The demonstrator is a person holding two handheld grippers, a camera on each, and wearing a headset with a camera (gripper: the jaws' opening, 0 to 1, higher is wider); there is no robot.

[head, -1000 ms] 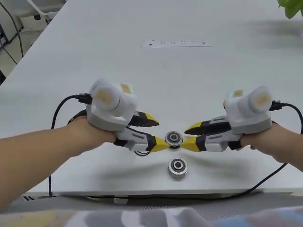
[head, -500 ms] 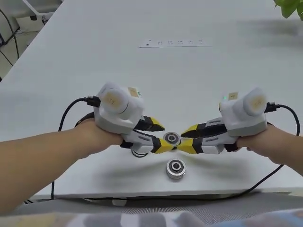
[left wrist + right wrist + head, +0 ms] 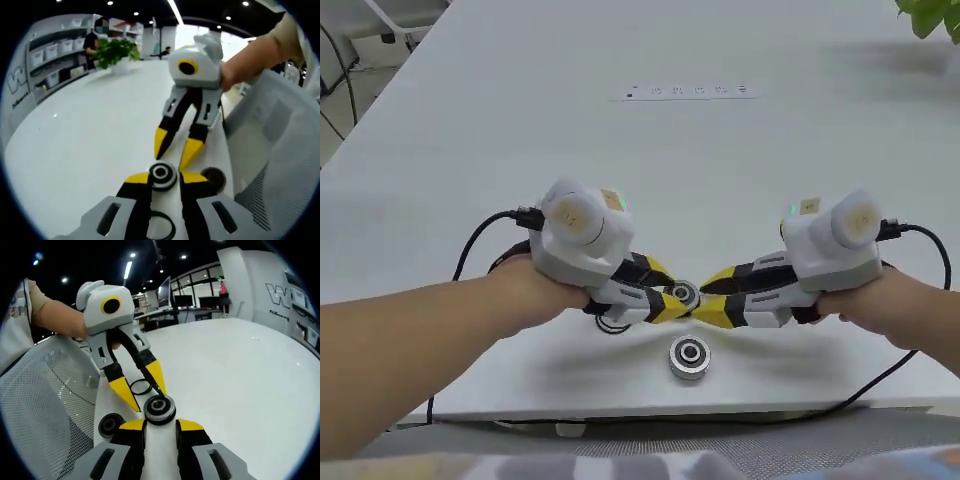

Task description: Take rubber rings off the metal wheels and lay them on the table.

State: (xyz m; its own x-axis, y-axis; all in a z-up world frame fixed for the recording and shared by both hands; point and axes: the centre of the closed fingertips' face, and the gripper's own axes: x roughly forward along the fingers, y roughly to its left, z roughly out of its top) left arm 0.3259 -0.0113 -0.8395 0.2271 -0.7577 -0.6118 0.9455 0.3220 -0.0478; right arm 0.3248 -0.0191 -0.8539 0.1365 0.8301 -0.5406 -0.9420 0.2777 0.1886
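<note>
Stripping the wheel (image 3: 682, 293), held near the front of the table (image 3: 740, 160): left gripper (image 3: 666, 291) clamps it, right gripper (image 3: 710, 292) sits with jaws parted at its rim, bite unclear; next, I'd say, right must catch the rubber and peel it off beside the loose ring (image 3: 141, 386).

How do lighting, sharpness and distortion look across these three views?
Head view: even light, soft shadows on the table, far end soft. Left gripper view: strong fisheye bending, bright glare at the top. Right gripper view: dark background with bright lamps, central wheel sharp.
</note>
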